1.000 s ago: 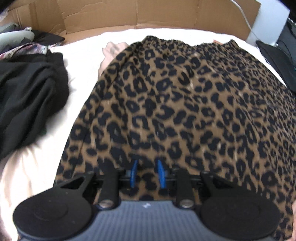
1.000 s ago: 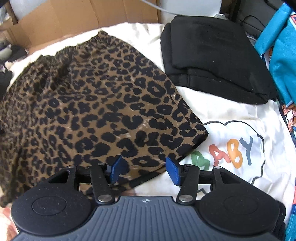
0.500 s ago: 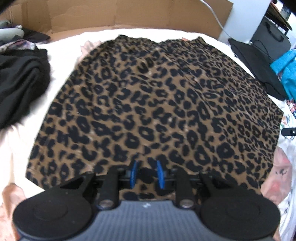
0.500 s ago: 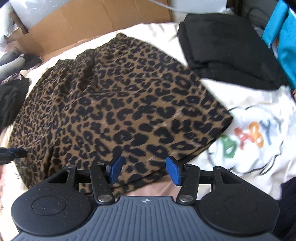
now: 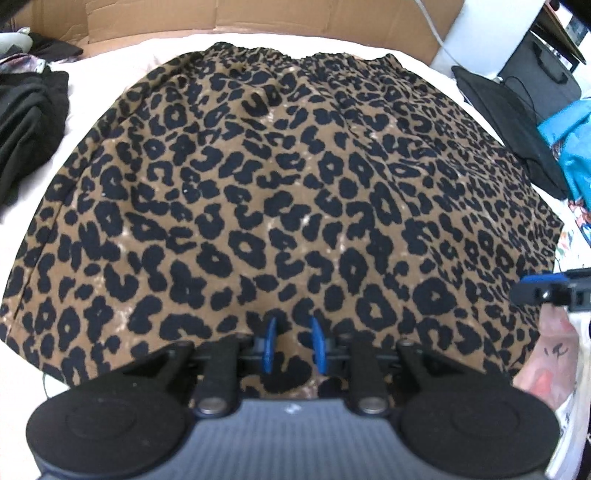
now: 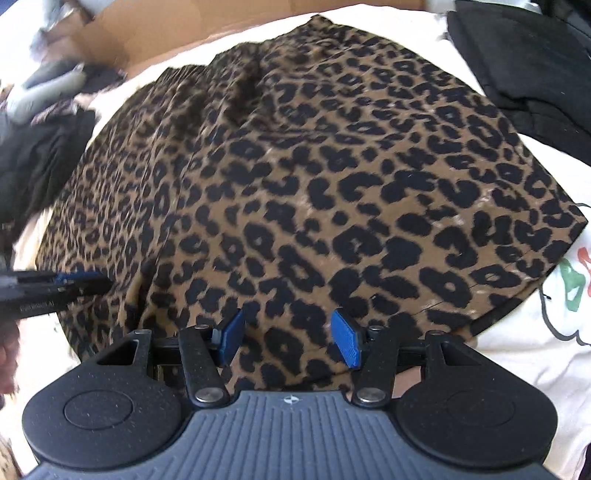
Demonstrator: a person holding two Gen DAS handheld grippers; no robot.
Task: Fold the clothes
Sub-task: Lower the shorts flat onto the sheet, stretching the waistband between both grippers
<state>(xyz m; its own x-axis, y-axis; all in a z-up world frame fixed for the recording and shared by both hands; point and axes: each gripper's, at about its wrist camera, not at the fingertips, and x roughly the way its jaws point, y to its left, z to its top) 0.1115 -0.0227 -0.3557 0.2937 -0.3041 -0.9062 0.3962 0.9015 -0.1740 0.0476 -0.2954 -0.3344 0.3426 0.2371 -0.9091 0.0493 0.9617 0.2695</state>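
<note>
The leopard skirt (image 5: 288, 192) lies flat on the white bed sheet (image 5: 92, 77). The left gripper (image 5: 294, 345) pinches the skirt's near edge between nearly closed jaws. The right gripper (image 6: 290, 338) is wide open over the hem, holding nothing.

From my remote view, the leopard-print skirt (image 5: 280, 192) covers most of the bed (image 5: 92, 77). Bare sheet lies open along its left edge and by its right corner (image 6: 524, 332). A black garment pile (image 5: 26, 122) bounds the left, folded black clothes (image 6: 528, 62) the right, and a cardboard wall (image 5: 258, 14) closes the far side, beyond the waistband.
</note>
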